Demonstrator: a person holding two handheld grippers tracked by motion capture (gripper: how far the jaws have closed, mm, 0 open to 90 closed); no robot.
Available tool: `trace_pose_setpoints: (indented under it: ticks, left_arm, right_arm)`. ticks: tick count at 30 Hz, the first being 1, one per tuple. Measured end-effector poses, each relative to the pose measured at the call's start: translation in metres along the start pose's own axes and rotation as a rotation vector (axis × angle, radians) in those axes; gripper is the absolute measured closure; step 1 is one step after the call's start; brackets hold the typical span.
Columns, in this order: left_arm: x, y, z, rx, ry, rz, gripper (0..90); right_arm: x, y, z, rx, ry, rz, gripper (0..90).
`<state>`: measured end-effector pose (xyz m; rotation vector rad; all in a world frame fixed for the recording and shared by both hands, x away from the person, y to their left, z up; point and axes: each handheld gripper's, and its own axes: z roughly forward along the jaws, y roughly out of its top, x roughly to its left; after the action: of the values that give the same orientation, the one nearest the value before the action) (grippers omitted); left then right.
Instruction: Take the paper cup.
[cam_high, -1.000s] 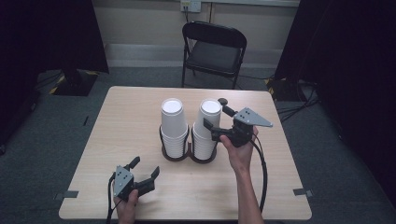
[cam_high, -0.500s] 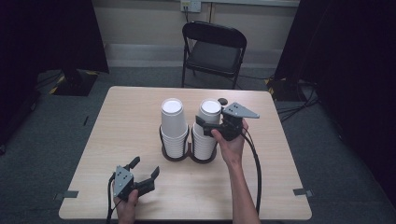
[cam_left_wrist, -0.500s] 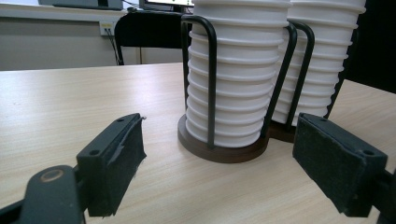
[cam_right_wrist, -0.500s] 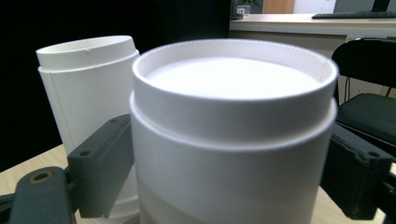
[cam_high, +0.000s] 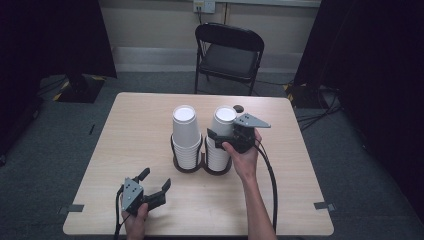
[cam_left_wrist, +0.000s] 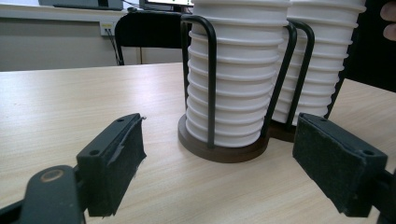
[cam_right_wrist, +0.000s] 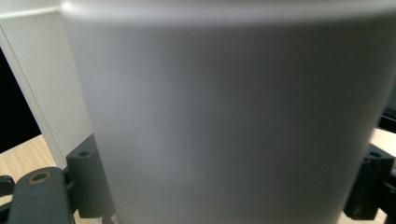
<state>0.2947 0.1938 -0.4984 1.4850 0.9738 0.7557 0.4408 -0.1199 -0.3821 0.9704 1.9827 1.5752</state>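
The right tool (cam_high: 220, 139) sits against the upper part of the right stack of cups (cam_high: 220, 135), one jaw on each side of the top cup (cam_right_wrist: 233, 116), which spreads wide between them in the right gripper view; whether the pads actually press the cup cannot be told. That cup is plain white, smooth-walled, with a rolled rim at its top. Below it the stack shows as a column of ribbed white rims, standing upright in a dark wire holder (cam_left_wrist: 219, 149) with a round brown base. Just beside it, on the far side from the right tool, a left stack of cups (cam_high: 185, 135) stands in the holder's twin ring. Well apart from both stacks, near the surface's (cam_high: 300, 200) near edge, the left tool (cam_high: 154, 186) rests with jaws spread wide and empty, pointing toward the holder.
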Motion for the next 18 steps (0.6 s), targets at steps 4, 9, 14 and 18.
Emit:
trace_pose_setpoints:
  ticks: [4,9,14,18]
  left_arm:
    - [0.0000,0.0000,-0.0001,-0.001,-0.001,0.000,16.2]
    - [0.0001,-0.0001,-0.0002,-0.002,-0.001,0.001,16.2]
    - [0.0002,0.0000,-0.0001,0.000,-0.005,-0.001,16.3]
    - [0.0001,0.0000,-0.0001,0.000,-0.004,0.000,16.3]
  right_arm:
    - [0.0020,-0.0030,0.0005,0.000,-0.017,-0.021,11.6]
    - [0.0018,-0.0077,0.0015,-0.001,-0.023,-0.015,11.1]
    - [0.0029,-0.0090,0.0025,-0.002,-0.028,-0.029,11.0]
    - [0.0030,-0.0078,0.0019,0.004,-0.028,-0.033,11.8]
